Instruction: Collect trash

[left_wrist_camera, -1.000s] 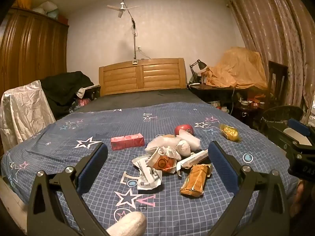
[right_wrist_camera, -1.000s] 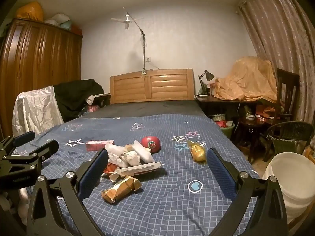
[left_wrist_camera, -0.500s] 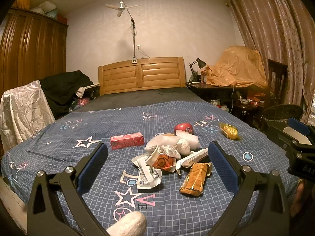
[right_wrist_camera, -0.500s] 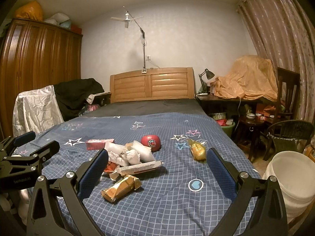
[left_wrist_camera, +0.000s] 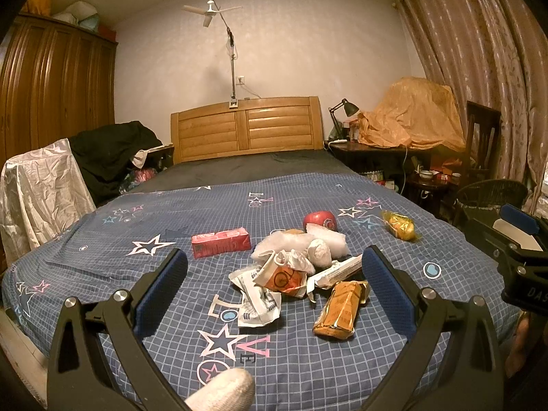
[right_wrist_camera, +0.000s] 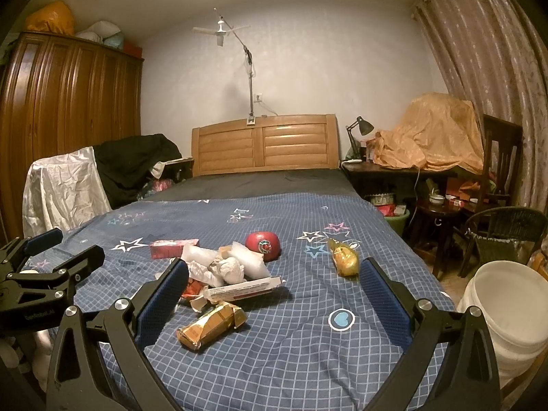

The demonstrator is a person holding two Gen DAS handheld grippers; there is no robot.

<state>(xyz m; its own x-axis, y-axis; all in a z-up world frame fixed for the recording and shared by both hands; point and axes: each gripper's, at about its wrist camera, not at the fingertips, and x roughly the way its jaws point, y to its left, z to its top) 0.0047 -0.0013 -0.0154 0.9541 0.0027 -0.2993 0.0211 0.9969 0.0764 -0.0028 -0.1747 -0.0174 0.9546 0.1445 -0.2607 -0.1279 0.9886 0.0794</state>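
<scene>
Trash lies in a heap on the blue star-print bedspread: crumpled white wrappers, an orange snack pack, a long white box, a red carton, a red round package and a yellow bag. My left gripper is open and empty, held above the near end of the bed before the heap. My right gripper is open and empty, to the right of the left one, with the orange pack between its fingers in view.
A white bucket stands on the floor at the bed's right corner. A dark wicker chair, a cluttered desk and curtains are on the right. A wardrobe and draped chairs are on the left. A wooden headboard is at the far end.
Both grippers have hardly moved; the views have shifted very slightly. Nothing on the bed has moved.
</scene>
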